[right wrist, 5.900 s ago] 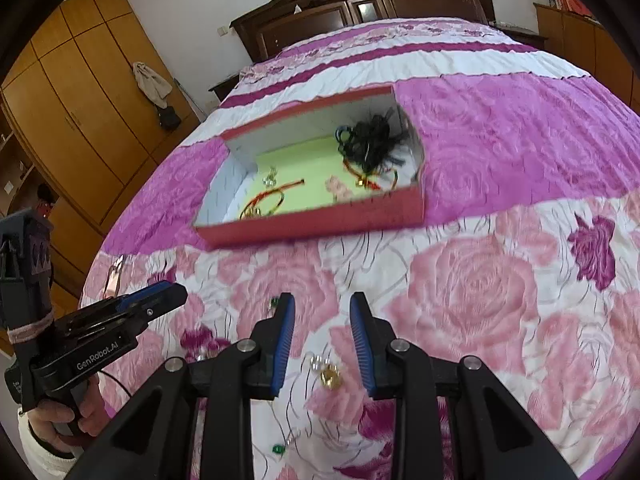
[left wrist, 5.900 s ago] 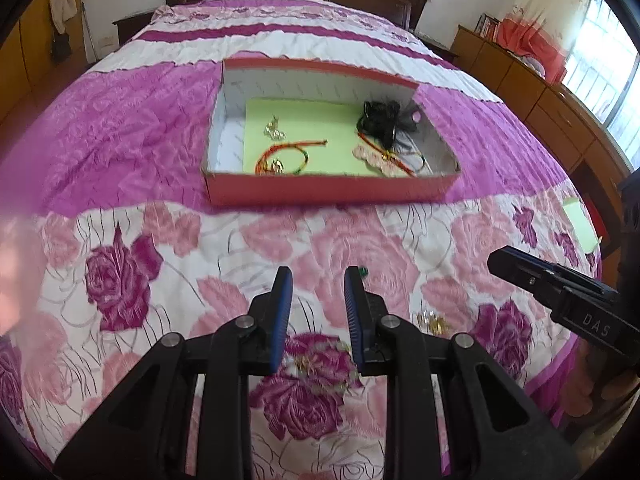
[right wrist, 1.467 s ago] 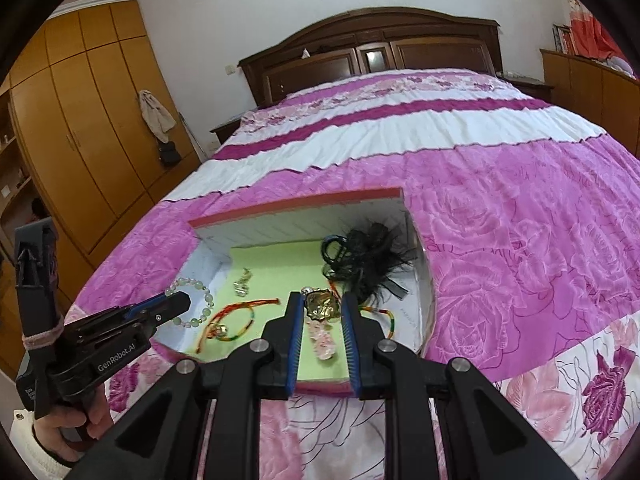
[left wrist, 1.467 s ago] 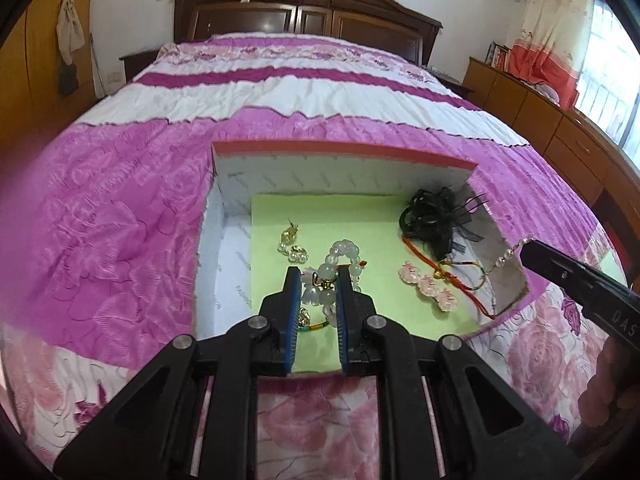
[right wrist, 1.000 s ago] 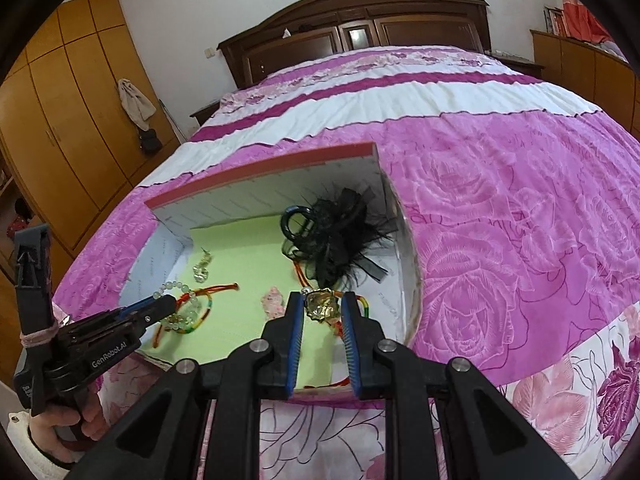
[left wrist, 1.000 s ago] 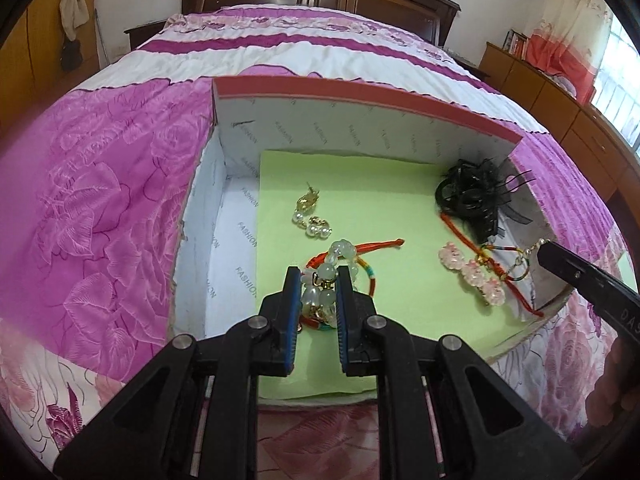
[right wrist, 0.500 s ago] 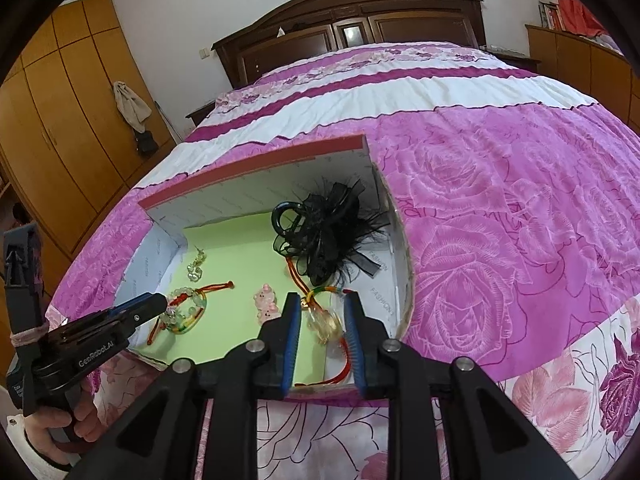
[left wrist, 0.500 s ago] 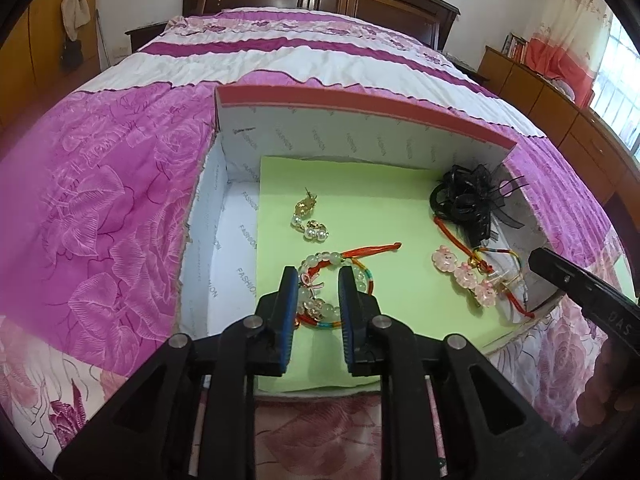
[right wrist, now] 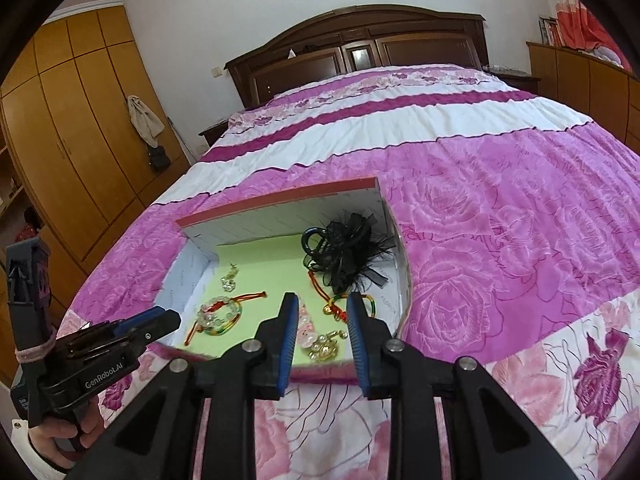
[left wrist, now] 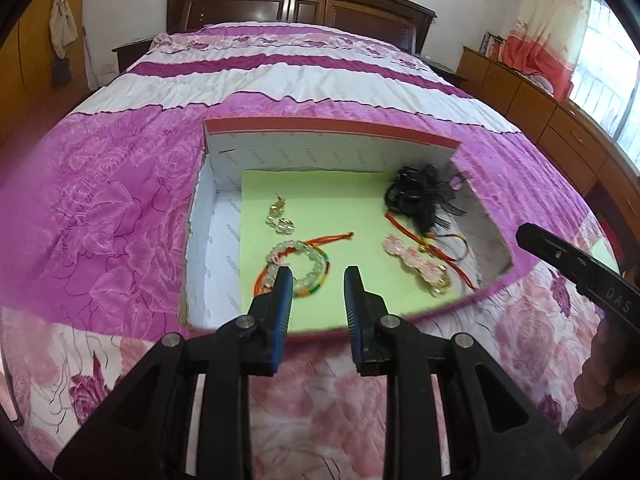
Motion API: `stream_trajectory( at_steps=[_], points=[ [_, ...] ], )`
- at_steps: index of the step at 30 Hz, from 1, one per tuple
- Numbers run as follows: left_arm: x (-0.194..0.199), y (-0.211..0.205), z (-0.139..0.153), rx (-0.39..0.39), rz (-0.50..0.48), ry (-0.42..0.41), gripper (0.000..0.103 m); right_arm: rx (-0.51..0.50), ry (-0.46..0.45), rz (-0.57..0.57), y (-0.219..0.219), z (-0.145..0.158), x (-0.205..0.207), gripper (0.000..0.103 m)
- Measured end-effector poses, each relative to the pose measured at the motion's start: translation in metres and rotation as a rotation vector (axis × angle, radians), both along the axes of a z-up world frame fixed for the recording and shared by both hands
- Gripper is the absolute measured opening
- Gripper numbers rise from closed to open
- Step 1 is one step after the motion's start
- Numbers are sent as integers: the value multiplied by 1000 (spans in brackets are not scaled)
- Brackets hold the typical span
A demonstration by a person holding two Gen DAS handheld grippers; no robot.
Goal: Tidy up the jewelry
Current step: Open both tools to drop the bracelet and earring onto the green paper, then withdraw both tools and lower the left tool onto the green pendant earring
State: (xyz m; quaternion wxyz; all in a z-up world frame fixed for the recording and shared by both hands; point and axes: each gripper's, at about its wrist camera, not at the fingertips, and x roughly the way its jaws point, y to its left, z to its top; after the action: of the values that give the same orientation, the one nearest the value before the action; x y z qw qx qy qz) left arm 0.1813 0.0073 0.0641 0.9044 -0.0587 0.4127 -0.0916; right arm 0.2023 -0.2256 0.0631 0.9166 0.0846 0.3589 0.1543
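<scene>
A red box (left wrist: 328, 126) with a green lining lies on the bed; it also shows in the right wrist view (right wrist: 280, 200). Inside lie a pale bead bracelet (left wrist: 298, 260) on a red cord, gold earrings (left wrist: 280, 216), a pink charm piece (left wrist: 412, 258), a black hair bow (left wrist: 420, 196) and a gold pearl piece (right wrist: 326, 346). My left gripper (left wrist: 316, 284) is open and empty over the box's near edge, just right of the bead bracelet. My right gripper (right wrist: 322, 312) is open and empty above the gold pearl piece.
The box sits on a pink floral bedspread (left wrist: 100, 208). A dark headboard (right wrist: 360, 52) is at the far end. Wooden wardrobes (right wrist: 68, 128) stand on the left and a low cabinet (left wrist: 560, 120) on the right.
Both grippers have opened wider and drawn back a little. The bead bracelet and the gold pearl piece they held now lie in the box.
</scene>
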Motion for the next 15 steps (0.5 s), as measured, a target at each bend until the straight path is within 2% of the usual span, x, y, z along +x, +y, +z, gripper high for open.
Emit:
stream_trajectory(
  at_steps=[9, 15],
  points=[
    [-32, -13, 7, -9, -56, 24, 19, -13, -14, 8, -4, 17, -43, 28],
    [-48, -22, -1, -23, -83, 61, 19, -17, -14, 0, -12, 19, -69, 28]
  ],
)
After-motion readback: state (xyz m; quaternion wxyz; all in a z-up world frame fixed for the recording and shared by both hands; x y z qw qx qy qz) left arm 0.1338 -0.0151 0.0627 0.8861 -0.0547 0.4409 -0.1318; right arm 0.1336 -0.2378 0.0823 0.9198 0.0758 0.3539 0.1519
